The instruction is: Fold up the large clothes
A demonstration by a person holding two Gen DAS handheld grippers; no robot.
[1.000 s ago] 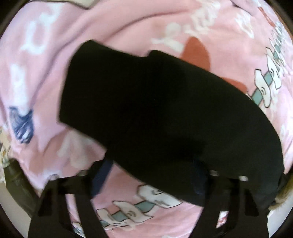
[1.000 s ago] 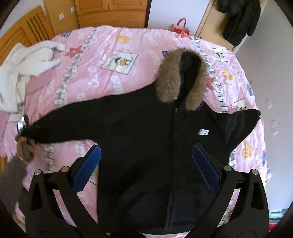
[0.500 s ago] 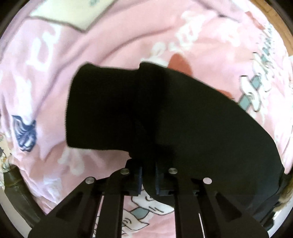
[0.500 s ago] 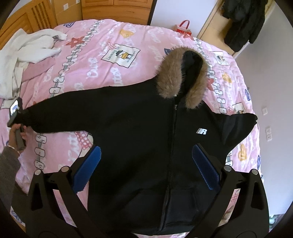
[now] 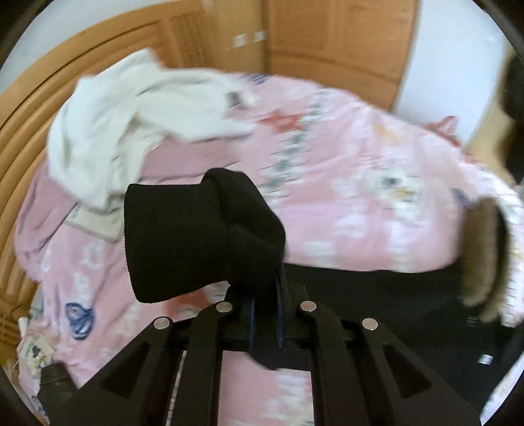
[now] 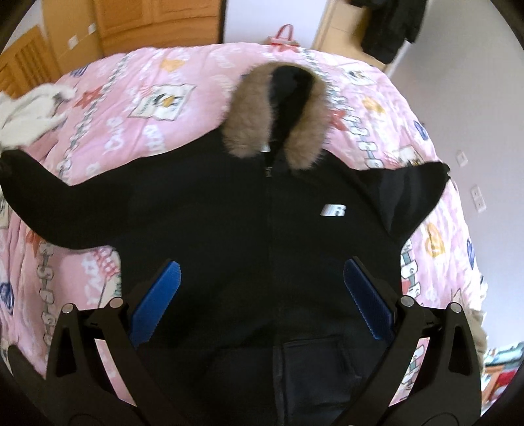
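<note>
A black zip jacket [image 6: 249, 236] with a brown fur-trimmed hood [image 6: 249, 108] lies face up on a pink patterned bedspread [image 6: 137, 131], both sleeves spread out. My left gripper [image 5: 263, 295] is shut on the ribbed cuff [image 5: 196, 236] of one sleeve and holds it lifted above the bed; the fur hood [image 5: 484, 259] shows at the right of that view. In the right wrist view that raised sleeve [image 6: 65, 203] stretches to the left edge. My right gripper [image 6: 262, 278] hangs open over the jacket's chest, with nothing between its blue pads [image 6: 157, 295].
A crumpled white garment [image 5: 131, 124] lies near the wooden headboard [image 5: 65, 85]. Wooden wardrobe doors [image 6: 150, 23] stand behind the bed. A dark coat [image 6: 389, 26] hangs at the back right, and a red bag [image 6: 285, 36] sits beyond the far edge.
My left gripper went from open around the sleeve cuff to shut on it, then lifted it high and tilted up towards the headboard. My right gripper dropped closer to the jacket, still open.
</note>
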